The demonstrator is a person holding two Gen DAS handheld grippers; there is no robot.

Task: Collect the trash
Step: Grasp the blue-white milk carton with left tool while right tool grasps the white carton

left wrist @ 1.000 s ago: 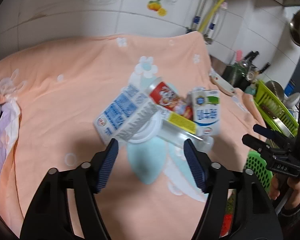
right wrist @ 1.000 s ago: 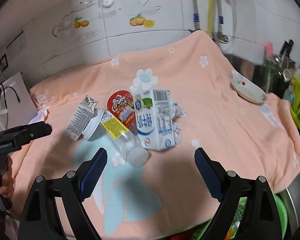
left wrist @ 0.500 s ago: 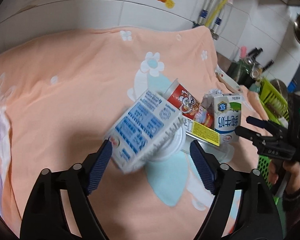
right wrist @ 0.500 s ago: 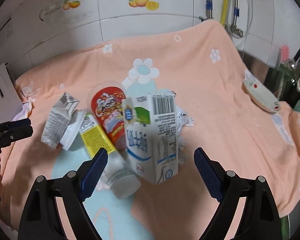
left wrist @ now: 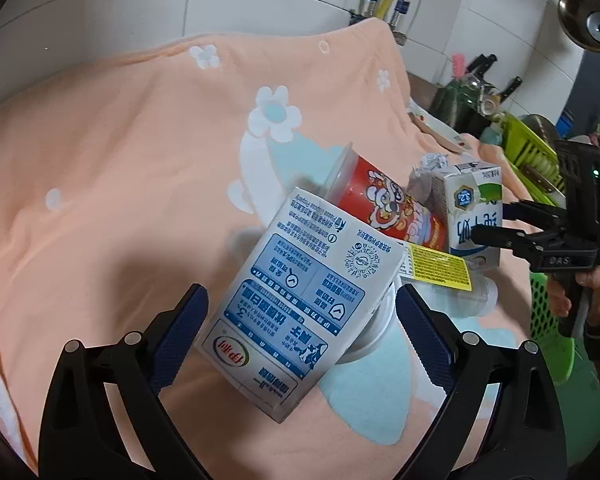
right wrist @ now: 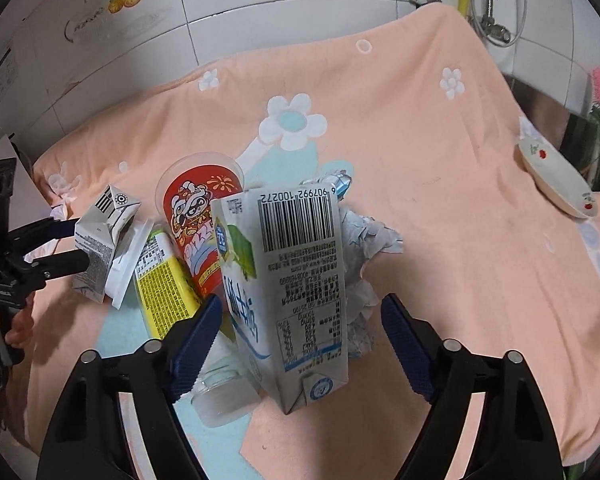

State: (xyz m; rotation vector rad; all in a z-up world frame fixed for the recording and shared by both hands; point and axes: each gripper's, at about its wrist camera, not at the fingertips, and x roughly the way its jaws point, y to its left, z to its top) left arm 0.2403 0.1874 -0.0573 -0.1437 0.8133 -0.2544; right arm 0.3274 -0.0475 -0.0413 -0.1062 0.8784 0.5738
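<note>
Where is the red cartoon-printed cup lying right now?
The red cup lies on its side mid-pile on the peach cloth, between the green-and-white milk carton and the blue-printed carton, partly over the yellow-labelled bottle.

Kitchen (tiled wall [right wrist: 260, 32], dish rack [left wrist: 528, 148]).

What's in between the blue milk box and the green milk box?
A red cup and a yellow-labelled clear bottle lie between the blue milk box and the green milk box, clearest in the right wrist view.
</note>
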